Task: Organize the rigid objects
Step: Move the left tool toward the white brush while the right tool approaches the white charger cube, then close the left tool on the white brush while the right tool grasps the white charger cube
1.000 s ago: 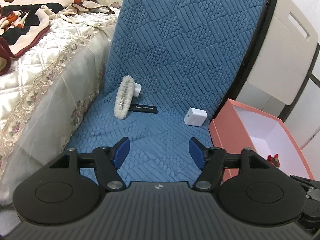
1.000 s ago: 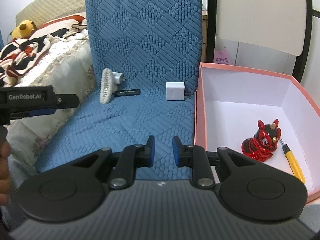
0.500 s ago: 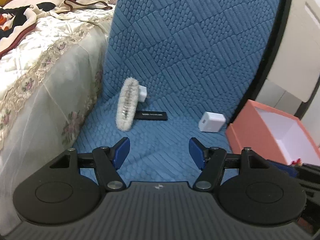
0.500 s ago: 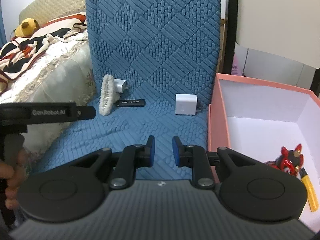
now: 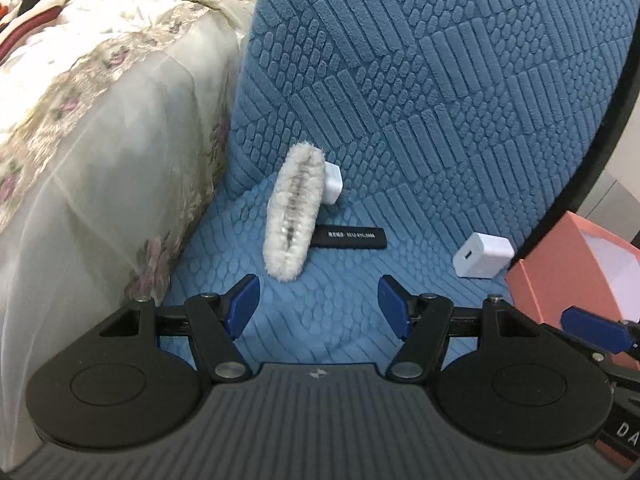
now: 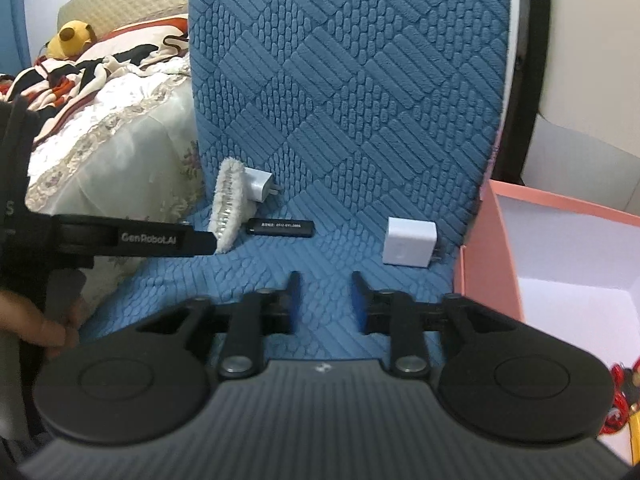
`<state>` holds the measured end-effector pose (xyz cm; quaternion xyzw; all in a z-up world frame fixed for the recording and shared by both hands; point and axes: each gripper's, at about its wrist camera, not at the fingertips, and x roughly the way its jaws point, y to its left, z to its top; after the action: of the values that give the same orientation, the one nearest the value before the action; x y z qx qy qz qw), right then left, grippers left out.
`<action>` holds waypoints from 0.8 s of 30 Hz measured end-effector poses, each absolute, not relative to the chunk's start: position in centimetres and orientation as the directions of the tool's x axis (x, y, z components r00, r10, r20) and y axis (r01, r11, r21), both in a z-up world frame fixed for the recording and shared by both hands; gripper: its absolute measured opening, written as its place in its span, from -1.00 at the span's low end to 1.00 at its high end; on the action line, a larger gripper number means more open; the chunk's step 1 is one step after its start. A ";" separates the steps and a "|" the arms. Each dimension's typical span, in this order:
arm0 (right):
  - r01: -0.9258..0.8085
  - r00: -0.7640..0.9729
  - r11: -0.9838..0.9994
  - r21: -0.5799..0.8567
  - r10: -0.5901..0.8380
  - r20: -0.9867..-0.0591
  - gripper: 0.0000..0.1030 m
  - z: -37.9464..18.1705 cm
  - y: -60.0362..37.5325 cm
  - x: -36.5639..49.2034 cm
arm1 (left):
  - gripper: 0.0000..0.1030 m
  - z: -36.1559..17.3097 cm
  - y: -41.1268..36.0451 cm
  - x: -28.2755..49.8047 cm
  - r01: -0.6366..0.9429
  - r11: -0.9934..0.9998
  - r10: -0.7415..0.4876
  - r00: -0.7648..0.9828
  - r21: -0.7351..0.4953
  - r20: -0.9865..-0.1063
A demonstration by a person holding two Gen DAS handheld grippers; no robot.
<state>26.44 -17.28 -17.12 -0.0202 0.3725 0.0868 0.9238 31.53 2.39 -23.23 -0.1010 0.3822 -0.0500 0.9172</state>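
Four small rigid objects were seen lying on the seat of a chair covered in textured blue fabric. A fluffy white oblong brush was propped near the crease where seat met backrest, with a small white plug adapter tucked just behind it. A flat black stick with white lettering was laid just beside the brush, on its right. A white charger block was set well apart from these, near the seat's right edge and close to a pink box with a white interior. In the right wrist view, part of a red item and a yellow item could be made out in the box's lower corner, mostly cut off by the frame.

The left gripper was held low over the front of the seat, its blue-padded jaws parted moderately wide with nothing between them; the brush lay just beyond. The right gripper was pointed toward the seat, the charger block ahead to its right; its jaws were opening, a narrow gap shown between them, and nothing was gripped. A hand was seen on the left gripper's handle. A bed with a floral quilted cover was placed to the chair's left.
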 end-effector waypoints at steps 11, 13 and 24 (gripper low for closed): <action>-0.179 0.708 0.980 -0.084 0.069 -0.703 0.56 -19.9 -15.9 30.7 | 0.36 -24.6 3.5 36.6 0.001 0.981 -0.145 0.661 -0.193 -0.736; -0.165 0.714 0.979 -0.121 0.034 -0.699 0.56 -20.4 -15.6 31.6 | 0.35 -25.0 3.3 37.5 0.011 0.984 -0.143 0.650 -0.179 -0.747; -0.113 0.703 0.938 -0.329 -0.159 -0.693 0.55 -24.0 -15.8 37.5 | 0.35 -26.7 2.7 40.7 0.046 0.989 -0.139 0.634 -0.142 -0.761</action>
<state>37.47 -15.80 -24.05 -0.1762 0.3850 -0.0127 0.9059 40.74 2.70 -26.65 -0.0548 0.4248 -0.0512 0.9022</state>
